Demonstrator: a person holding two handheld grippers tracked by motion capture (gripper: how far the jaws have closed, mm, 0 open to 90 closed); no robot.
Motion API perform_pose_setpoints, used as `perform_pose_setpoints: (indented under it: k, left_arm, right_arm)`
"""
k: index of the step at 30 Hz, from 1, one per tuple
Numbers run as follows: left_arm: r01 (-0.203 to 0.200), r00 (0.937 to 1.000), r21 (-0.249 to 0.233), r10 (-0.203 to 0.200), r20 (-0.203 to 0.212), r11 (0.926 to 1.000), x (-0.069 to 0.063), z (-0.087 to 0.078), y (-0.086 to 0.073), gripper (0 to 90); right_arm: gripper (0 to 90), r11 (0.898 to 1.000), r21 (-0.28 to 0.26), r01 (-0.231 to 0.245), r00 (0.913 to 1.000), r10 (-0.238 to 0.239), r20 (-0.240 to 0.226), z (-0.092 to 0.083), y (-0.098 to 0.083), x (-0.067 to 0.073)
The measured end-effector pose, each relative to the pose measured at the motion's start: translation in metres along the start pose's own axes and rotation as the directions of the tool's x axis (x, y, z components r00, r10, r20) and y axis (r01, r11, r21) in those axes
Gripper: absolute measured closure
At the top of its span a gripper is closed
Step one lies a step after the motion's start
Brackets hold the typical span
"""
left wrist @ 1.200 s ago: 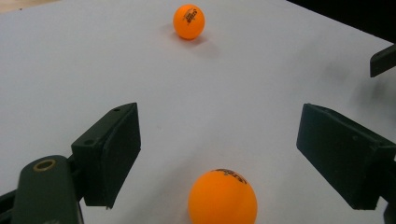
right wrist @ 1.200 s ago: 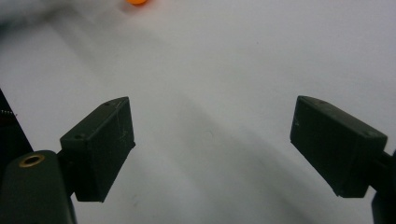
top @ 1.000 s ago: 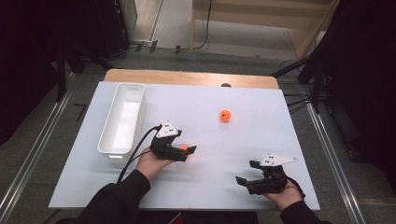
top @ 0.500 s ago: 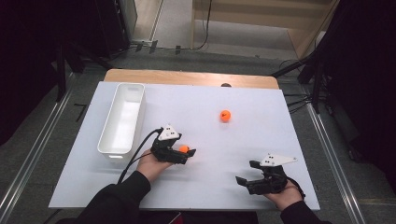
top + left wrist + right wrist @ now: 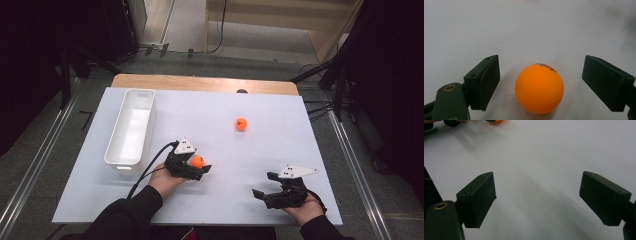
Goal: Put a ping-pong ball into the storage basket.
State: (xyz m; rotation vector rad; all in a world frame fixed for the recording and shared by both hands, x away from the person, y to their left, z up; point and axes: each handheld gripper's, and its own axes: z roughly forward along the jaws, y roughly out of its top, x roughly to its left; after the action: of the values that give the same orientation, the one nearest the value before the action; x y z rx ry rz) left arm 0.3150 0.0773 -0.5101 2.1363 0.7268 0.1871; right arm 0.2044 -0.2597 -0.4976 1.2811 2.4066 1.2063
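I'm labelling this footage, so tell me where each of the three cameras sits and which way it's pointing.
High view: fixed above the person's side, looking forward and down on the white table; both forearms and both grippers show.
Left gripper view: rides the left gripper, looking along its open jaws at an orange ball between them.
Right gripper view: rides the right gripper, looking along its open jaws at bare tabletop.
Shared: the high view and left gripper view both show that ball.
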Motion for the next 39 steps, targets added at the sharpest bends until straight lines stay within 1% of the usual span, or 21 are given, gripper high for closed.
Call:
perform_pose_setpoints:
  k: [2, 4, 5, 7, 10, 12, 13, 16, 18, 19, 21, 32, 35, 38, 39]
  left_arm:
    - [0.002, 1.0, 0.001, -0.002, -0.002, 1.0, 0.0, 0.0, 0.0, 15.1]
    - [0.007, 0.9999, 0.017, -0.006, -0.013, 0.9998, 0.0, 0.001, 0.0, 15.1]
    - [0.007, 0.9999, 0.017, -0.006, -0.013, 0.9998, 0.0, 0.001, 0.0, 15.0]
    - [-0.006, 0.9997, 0.036, 0.007, -0.024, 0.9993, 0.0, 0.001, -0.001, 15.0]
    - [-0.012, 0.9997, 0.043, 0.012, -0.021, 0.999, 0.0, 0.001, -0.001, 15.0]
    - [-0.02, 0.9993, 0.063, 0.022, -0.029, 0.9978, -0.002, 0.003, -0.001, 15.1]
    - [-0.043, 0.9981, 0.093, 0.047, -0.041, 0.9947, -0.003, 0.004, 0.0, 15.0]
    - [-0.078, 0.9945, 0.109, 0.085, -0.061, 0.9909, -0.007, 0.005, 0.0, 15.0]
    - [-0.09, 0.9926, 0.113, 0.098, -0.071, 0.9895, -0.009, 0.006, -0.001, 15.0]
    - [-0.09, 0.9926, 0.113, 0.098, -0.071, 0.9895, -0.009, 0.006, -0.001, 15.0]
    - [-0.106, 0.9898, 0.122, 0.116, -0.082, 0.9868, -0.01, 0.007, -0.001, 14.9]
    - [-0.104, 0.9898, 0.12, 0.115, -0.084, 0.9874, -0.01, 0.007, -0.001, 15.4]
    - [-0.09, 0.9902, 0.112, 0.101, -0.097, 0.9897, -0.01, 0.005, -0.001, 19.6]
    - [-0.089, 0.9902, 0.102, 0.1, -0.098, 0.9907, -0.01, 0.005, -0.002, 22.4]
    - [-0.097, 0.9895, 0.105, 0.108, -0.096, 0.9897, -0.01, 0.004, -0.002, 24.5]
  right_arm:
    - [12.2, 1.0, 0.003, -0.001, 1.0, 0.001, 0.0, 0.0, 0.0, 0.0]
    - [12.1, 1.0, 0.004, -0.001, 1.0, 0.001, -0.001, 0.0, 0.0, 0.001]
    - [12.1, 1.0, 0.004, -0.001, 1.0, 0.001, -0.001, 0.0, 0.0, 0.001]
    - [12.2, 1.0, 0.004, 0.0, 1.0, 0.0, 0.001, 0.0, 0.0, 0.001]
    - [12.1, 1.0, 0.004, 0.0, 1.0, 0.0, 0.0, 0.0, 0.0, 0.001]
    - [12.2, 1.0, 0.005, 0.0, 1.0, 0.0, 0.002, 0.0, 0.0, 0.001]
    - [12.2, 1.0, 0.004, 0.001, 1.0, -0.001, 0.001, 0.0, 0.0, 0.001]
    - [12.2, 1.0, 0.005, 0.002, 1.0, -0.002, 0.002, 0.0, 0.0, 0.001]
    - [12.2, 1.0, 0.005, 0.003, 1.0, -0.003, 0.003, 0.0, 0.0, 0.001]
    - [12.2, 1.0, 0.005, 0.005, 1.0, -0.005, 0.003, 0.0, 0.0, 0.001]
    - [12.2, 1.0, 0.006, 0.005, 1.0, -0.005, 0.002, 0.0, 0.0, 0.001]
    - [12.2, 1.0, 0.011, 0.004, 1.0, -0.004, 0.002, 0.001, 0.0, 0.002]
    - [12.2, 1.0, 0.011, 0.004, 1.0, -0.005, 0.002, 0.001, 0.0, 0.002]
    - [12.2, 1.0, 0.011, 0.004, 1.0, -0.004, 0.002, 0.001, 0.0, 0.002]
    - [12.2, 1.0, 0.01, 0.008, 1.0, -0.008, 0.002, 0.001, 0.0, 0.002]
